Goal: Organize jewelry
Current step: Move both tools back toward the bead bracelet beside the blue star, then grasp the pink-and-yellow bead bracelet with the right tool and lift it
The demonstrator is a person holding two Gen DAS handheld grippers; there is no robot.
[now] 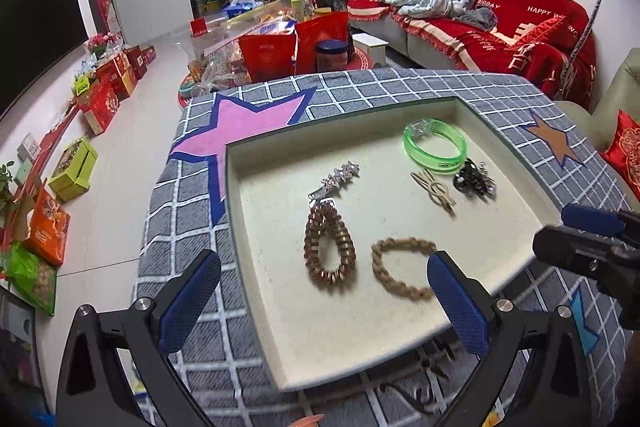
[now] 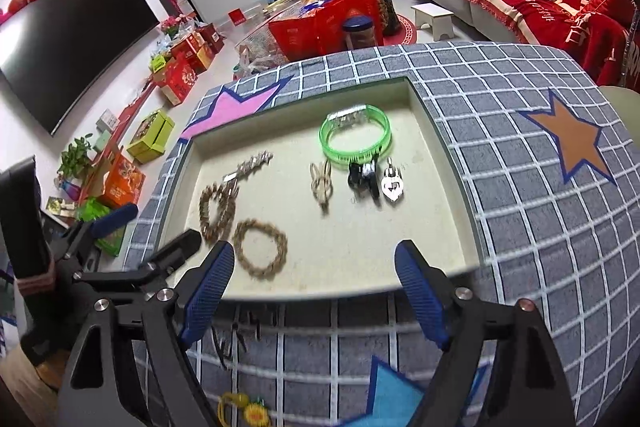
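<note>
Inside, the shallow cream tray [image 1: 256, 267] on the checked bench [image 1: 400, 87] holds a green bangle [image 1: 435, 145], a star hair clip [image 1: 336, 179], a coiled brown hair tie [image 1: 329, 247], a braided tan bracelet [image 1: 402, 269], a beige clip [image 1: 434, 189] and a black clip [image 1: 474, 182]. Both grippers hover at the tray's near edge: left gripper [image 1: 324, 301] and right gripper [image 2: 316, 291] each have fingers spread wide, holding nothing.

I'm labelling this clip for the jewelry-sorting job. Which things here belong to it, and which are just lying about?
Part of the job:
green bangle
brown coil bracelet
tan chain bracelet
star hair clip
beige tray

Lying about:
red sofa cover
red gift bags
checked cloth
</note>
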